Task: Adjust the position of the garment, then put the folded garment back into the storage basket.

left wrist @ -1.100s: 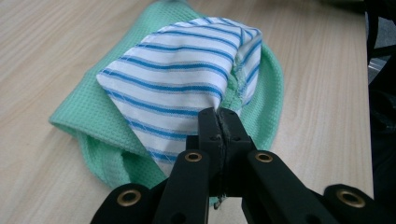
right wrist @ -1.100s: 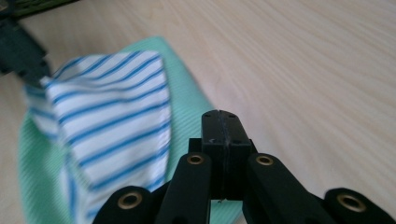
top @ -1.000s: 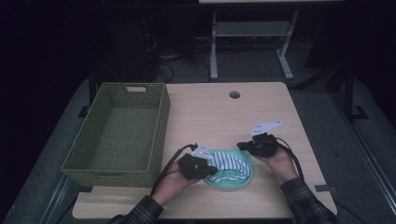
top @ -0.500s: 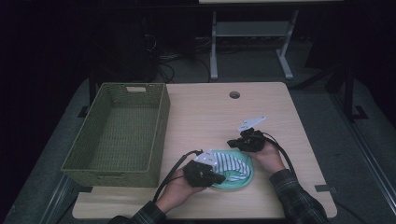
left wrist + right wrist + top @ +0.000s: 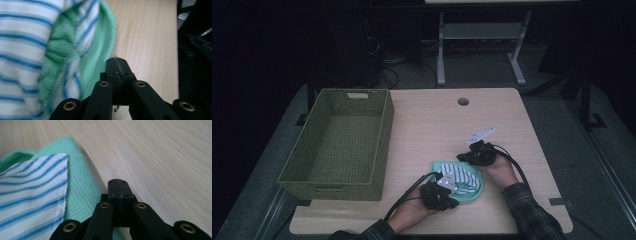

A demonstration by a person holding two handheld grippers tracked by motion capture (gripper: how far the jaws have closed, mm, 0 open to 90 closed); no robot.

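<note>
A small cloth (image 5: 464, 176), mint-green waffle fabric with a white and blue striped layer on top, lies bunched near the table's front edge. My left gripper (image 5: 450, 187) is at its near side, jaws pressed together with a thin green line of the cloth's (image 5: 97, 62) edge pinched in the seam (image 5: 116, 67). My right gripper (image 5: 465, 160) is at the cloth's far right edge, jaws together low on the wood, and the green fabric (image 5: 82, 190) runs in under them (image 5: 118, 188). The striped layer (image 5: 32, 185) lies just left of them.
A green woven basket (image 5: 382, 145) with nothing in it stands on the left half of the wooden table (image 5: 437, 125). A round cable hole (image 5: 463, 101) is near the far edge. Beyond the table stands a metal frame (image 5: 441, 50) on a dark floor.
The left gripper moved right and nearer along the cloth's front. The right gripper moved left, closing in on the cloth's far edge. The cloth looks more gathered.
</note>
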